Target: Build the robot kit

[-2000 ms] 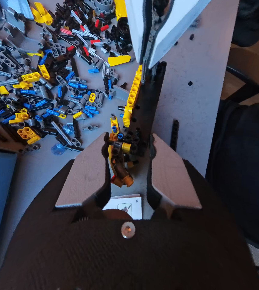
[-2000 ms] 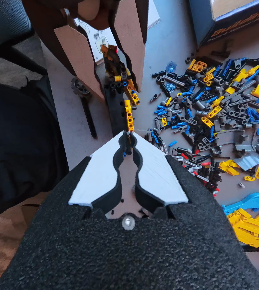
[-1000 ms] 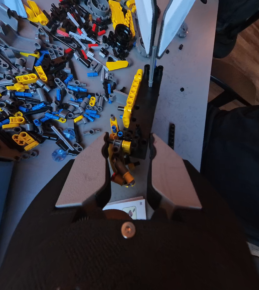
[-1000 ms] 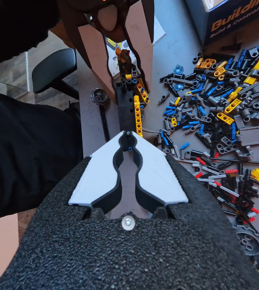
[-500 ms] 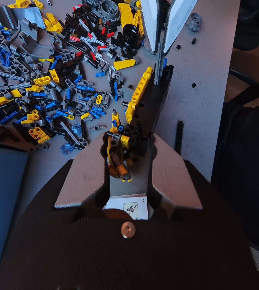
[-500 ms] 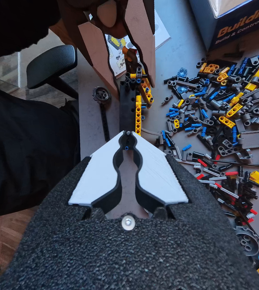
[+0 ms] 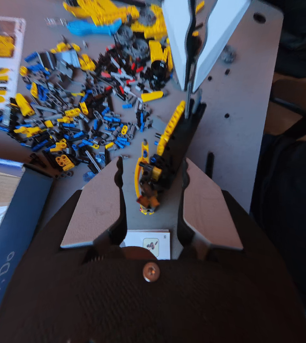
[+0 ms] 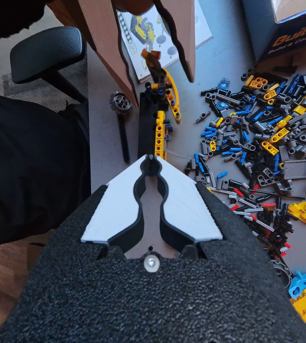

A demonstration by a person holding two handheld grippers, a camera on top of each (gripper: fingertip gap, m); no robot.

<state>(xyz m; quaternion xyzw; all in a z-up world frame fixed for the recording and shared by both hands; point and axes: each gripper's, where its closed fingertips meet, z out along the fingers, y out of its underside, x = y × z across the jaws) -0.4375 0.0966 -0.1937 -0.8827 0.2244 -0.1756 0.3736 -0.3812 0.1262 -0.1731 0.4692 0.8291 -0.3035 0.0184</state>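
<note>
— What do you see at my left gripper (image 7: 151, 164) now?

— Its brown fingers (image 7: 96, 200) stand wide apart and hold nothing. Between them, on the grey table (image 7: 237, 130), lies the near end of the black and yellow assembly (image 7: 159, 167), apart from both fingers. Behind it I see a corner of the instruction booklet (image 7: 148, 245), and at my left the blue box (image 7: 18, 213).

— And my right gripper (image 8: 150, 157)?

— The white fingers (image 8: 182, 204) are pressed together on a thin grey axle (image 7: 188, 100). The axle points down at the far end of the assembly, beside its yellow beam (image 7: 172, 126); I cannot tell if it is already inside a hole — that view is blurred.

— What is around?

— The pile of loose parts (image 8: 256, 141) is spread on the table beside the assembly. On the other side lie a black beam (image 8: 123, 137) and a small grey wheel (image 8: 120, 102), close to the table edge.
</note>
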